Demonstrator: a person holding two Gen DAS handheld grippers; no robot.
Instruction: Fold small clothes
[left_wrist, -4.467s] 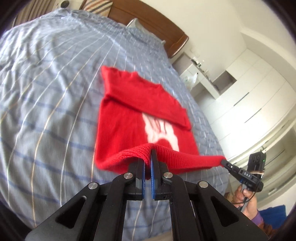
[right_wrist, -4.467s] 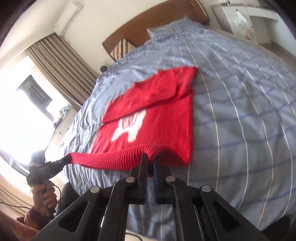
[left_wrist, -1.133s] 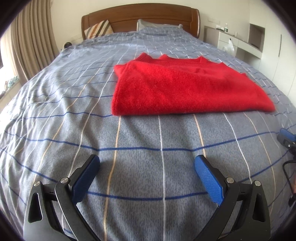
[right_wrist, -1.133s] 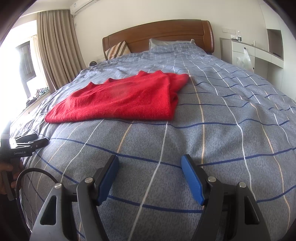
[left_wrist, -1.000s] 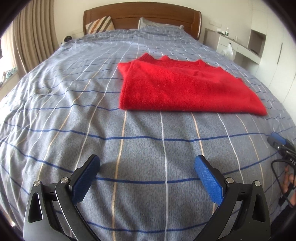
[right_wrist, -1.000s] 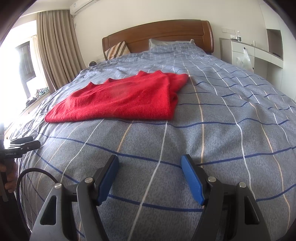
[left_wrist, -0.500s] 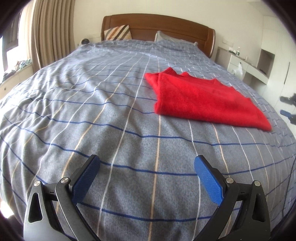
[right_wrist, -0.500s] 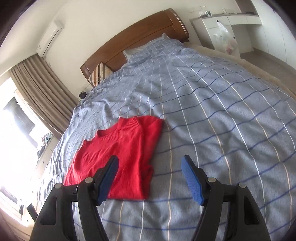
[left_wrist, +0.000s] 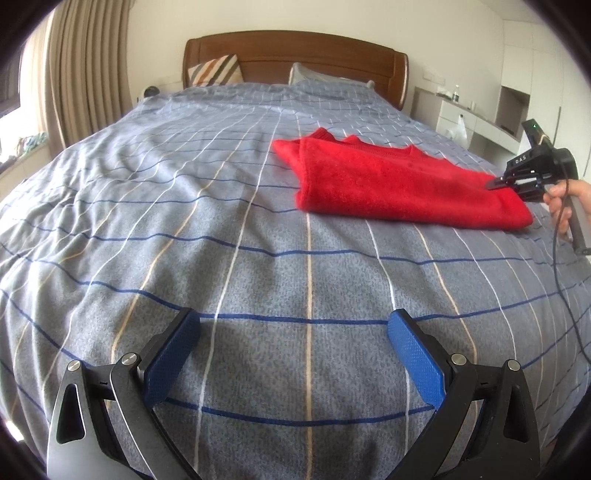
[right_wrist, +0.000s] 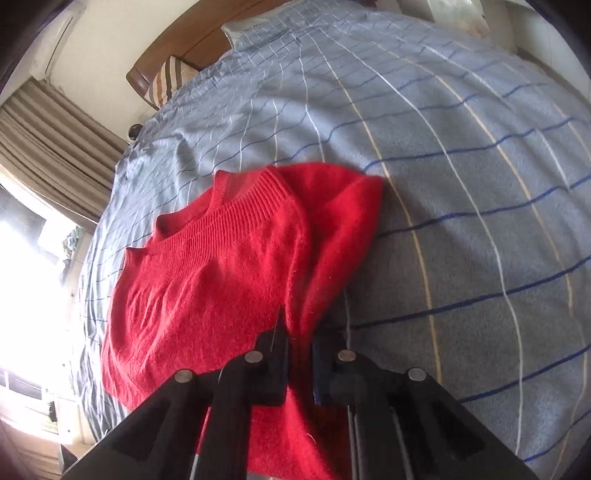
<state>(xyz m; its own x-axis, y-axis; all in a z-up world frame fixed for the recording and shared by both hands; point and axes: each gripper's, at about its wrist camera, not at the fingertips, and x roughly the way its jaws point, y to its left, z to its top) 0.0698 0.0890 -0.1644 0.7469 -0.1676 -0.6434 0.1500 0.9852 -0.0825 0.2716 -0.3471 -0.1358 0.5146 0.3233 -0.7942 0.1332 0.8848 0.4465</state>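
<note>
- Red folded sweater (left_wrist: 402, 186) lies on the striped duvet (left_wrist: 221, 240), long axis crosswise, ahead-right of the left gripper (left_wrist: 293, 354).
- Left jaws: apart, empty.
- Right gripper (right_wrist: 300, 345), nearer, is closing on the sweater's right end.

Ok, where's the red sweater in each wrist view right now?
Left wrist: red sweater lies folded at upper right on the bed, the right gripper at its right end.
Right wrist: red sweater fills centre-left, its edge between the closing jaws.
Shared landmark: striped pillow by the headboard.
</note>
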